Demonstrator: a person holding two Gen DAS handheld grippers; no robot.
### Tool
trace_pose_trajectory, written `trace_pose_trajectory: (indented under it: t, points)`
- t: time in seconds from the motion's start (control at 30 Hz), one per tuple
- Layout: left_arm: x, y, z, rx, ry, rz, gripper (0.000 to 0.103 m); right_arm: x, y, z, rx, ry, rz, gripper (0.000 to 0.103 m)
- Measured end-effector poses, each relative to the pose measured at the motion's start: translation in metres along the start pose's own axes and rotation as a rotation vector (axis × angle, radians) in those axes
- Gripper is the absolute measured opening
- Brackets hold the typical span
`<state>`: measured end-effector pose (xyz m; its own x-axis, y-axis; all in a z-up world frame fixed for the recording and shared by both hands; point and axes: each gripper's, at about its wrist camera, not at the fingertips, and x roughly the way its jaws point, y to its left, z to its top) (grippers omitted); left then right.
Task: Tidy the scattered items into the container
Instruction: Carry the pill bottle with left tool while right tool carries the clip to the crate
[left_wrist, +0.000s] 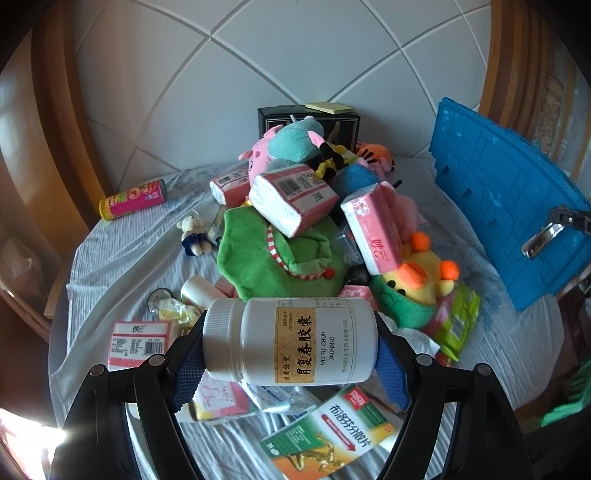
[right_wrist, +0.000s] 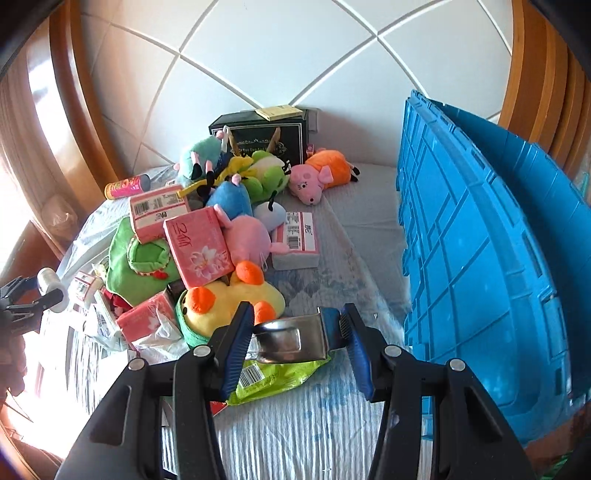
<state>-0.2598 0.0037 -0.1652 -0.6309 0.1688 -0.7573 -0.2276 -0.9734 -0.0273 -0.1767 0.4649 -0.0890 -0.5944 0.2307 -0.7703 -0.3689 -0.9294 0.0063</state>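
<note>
My left gripper is shut on a white medicine bottle, held sideways between the blue pads above the bed's clutter. In the right wrist view that bottle shows at the far left edge. My right gripper is shut on a shiny metal clip-like piece, lifted above a green snack packet. The same gripper and metal piece appear in front of the big blue crate in the left wrist view. That crate stands on the bed's right side, close to my right gripper.
A heap of plush toys and pink tissue packs covers the middle of the bed. A pink snack can lies far left. A black box stands at the back wall. A green-and-white medicine box lies under my left gripper.
</note>
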Motion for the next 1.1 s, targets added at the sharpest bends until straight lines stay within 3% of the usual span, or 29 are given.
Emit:
trace_pose_trajectory:
  t: [0.47, 1.1]
  points:
    - [-0.019, -0.067, 0.049, 0.005, -0.077, 0.021, 0.079, -0.073, -0.041, 0.03, -0.043, -0.141, 0.044, 0.048]
    - [-0.035, -0.221, 0.165, 0.155, -0.244, -0.092, 0.079, -0.121, -0.131, 0.039, -0.006, -0.232, -0.004, 0.048]
